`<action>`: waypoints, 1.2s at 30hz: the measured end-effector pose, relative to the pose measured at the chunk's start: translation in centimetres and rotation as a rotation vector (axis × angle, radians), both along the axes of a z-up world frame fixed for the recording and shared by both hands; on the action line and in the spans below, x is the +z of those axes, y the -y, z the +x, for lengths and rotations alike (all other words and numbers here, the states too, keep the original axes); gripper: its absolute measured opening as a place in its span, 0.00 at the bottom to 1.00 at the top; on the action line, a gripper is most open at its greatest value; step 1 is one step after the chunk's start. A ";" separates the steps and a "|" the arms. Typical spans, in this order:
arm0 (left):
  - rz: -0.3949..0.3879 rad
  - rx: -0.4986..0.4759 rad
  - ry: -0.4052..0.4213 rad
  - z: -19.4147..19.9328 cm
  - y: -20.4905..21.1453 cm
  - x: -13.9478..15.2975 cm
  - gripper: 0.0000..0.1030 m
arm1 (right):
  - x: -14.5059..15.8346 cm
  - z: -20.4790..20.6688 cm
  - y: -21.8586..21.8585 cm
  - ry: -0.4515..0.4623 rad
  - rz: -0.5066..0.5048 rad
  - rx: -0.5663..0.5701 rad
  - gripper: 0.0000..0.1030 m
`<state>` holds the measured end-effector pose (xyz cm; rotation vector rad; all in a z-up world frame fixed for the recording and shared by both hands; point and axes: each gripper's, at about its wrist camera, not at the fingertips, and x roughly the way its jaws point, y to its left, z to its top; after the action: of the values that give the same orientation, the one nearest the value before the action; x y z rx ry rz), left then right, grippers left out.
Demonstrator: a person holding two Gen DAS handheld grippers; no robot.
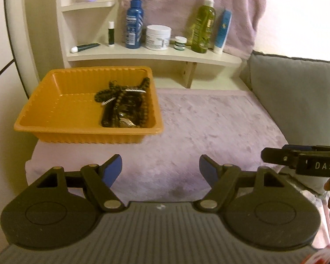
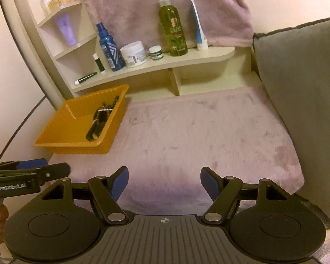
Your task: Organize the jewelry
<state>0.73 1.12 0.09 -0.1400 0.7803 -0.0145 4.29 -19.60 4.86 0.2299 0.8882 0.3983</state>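
Note:
An orange plastic tray (image 1: 55,114) sits at the left of the pink fuzzy cloth (image 1: 209,127). It holds a pile of jewelry (image 1: 123,105): dark bead strands, a silvery chain and a dark strap, all in its right half. The tray (image 2: 61,132) and jewelry (image 2: 101,118) also show in the right wrist view. My left gripper (image 1: 160,169) is open and empty, low over the cloth's near edge, short of the tray. My right gripper (image 2: 164,180) is open and empty beside it, to the right.
A cream shelf (image 1: 156,55) behind the tray carries a blue spray bottle (image 1: 134,22), a white jar (image 1: 158,37), a green bottle (image 1: 203,24) and tubes. A grey cushion (image 1: 297,96) borders the cloth on the right. A pink towel (image 2: 160,6) hangs behind.

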 end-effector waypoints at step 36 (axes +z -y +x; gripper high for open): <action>0.009 -0.057 -0.031 1.2 2.1 -0.7 0.73 | -1.3 0.5 -0.7 -0.045 -0.027 0.024 0.70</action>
<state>1.92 -1.03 -0.61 -0.1094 0.8149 -0.0629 4.83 -18.91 3.60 0.2040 0.9413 0.4041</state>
